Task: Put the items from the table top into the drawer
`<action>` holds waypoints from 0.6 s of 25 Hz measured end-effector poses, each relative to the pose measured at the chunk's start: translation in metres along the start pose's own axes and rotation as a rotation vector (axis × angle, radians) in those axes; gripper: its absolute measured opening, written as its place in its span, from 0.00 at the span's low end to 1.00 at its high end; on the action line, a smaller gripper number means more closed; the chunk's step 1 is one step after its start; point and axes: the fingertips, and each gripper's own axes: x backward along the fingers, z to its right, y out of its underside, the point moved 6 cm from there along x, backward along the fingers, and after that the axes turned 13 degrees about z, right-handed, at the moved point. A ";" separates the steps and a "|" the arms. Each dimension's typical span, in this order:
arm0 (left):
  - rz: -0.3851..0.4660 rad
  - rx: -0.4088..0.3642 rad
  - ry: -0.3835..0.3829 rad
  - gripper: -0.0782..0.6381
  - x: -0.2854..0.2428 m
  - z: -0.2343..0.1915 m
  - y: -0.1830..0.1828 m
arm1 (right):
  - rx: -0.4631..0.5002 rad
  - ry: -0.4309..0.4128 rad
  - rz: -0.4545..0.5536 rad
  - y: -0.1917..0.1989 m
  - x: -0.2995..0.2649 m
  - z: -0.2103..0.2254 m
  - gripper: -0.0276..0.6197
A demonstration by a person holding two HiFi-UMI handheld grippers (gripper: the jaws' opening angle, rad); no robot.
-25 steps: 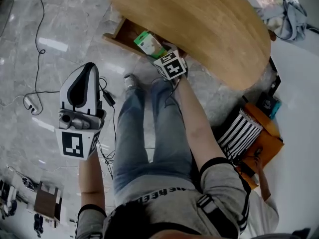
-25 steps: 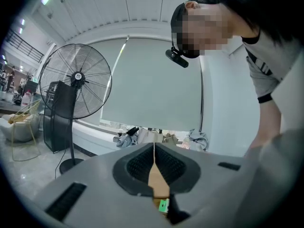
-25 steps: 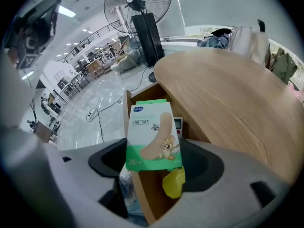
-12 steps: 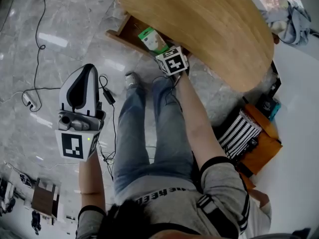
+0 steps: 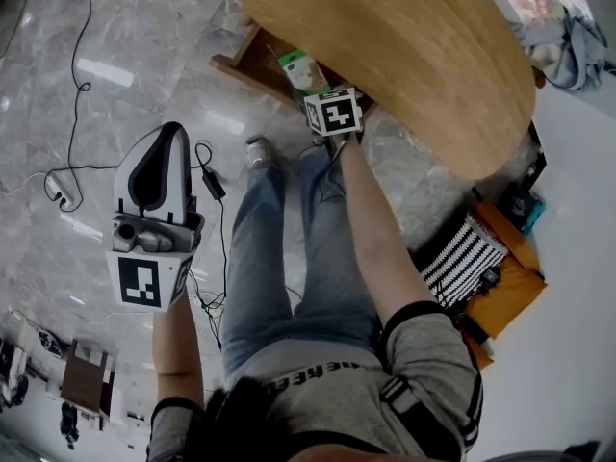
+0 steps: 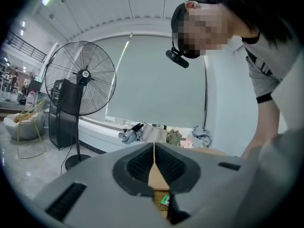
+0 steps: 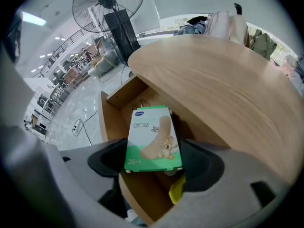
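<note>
Under the near edge of the wooden table [image 5: 404, 46], a drawer [image 7: 105, 113] stands pulled out over the grey marble floor [image 5: 115, 46]. The right gripper [image 7: 153, 163] reaches in toward it, and its 2 jaws are clamped on a small green and white box [image 7: 153, 137] with a cartoon mouse on its face. The box is gripped at its lower end, sticks up and forward from the jaws, and hangs over the open drawer, just below the table's rim. From above, the same box [image 5: 296, 68] shows at the drawer's mouth, right ahead of the gripper's marker cube.

The left gripper [image 6: 153, 148] is held well apart from all this, out to the person's left above the floor. Its 2 jaws are pressed together with nothing between them. It points across the room, where a tall pedestal fan [image 6: 83, 77] stands by the wall.

The person leans over the drawer in jeans [image 5: 289, 248], with black cables [image 5: 77, 94] trailing on the floor beside them.
</note>
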 end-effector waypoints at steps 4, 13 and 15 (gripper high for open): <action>-0.003 0.003 -0.002 0.13 0.001 -0.001 0.001 | 0.003 0.004 0.012 -0.001 0.000 -0.002 0.60; 0.017 -0.004 0.018 0.13 -0.006 0.006 -0.013 | -0.040 0.005 0.111 -0.014 0.040 -0.003 0.31; 0.025 -0.006 0.030 0.13 -0.009 0.009 -0.018 | -0.064 0.015 0.154 -0.017 0.058 -0.004 0.09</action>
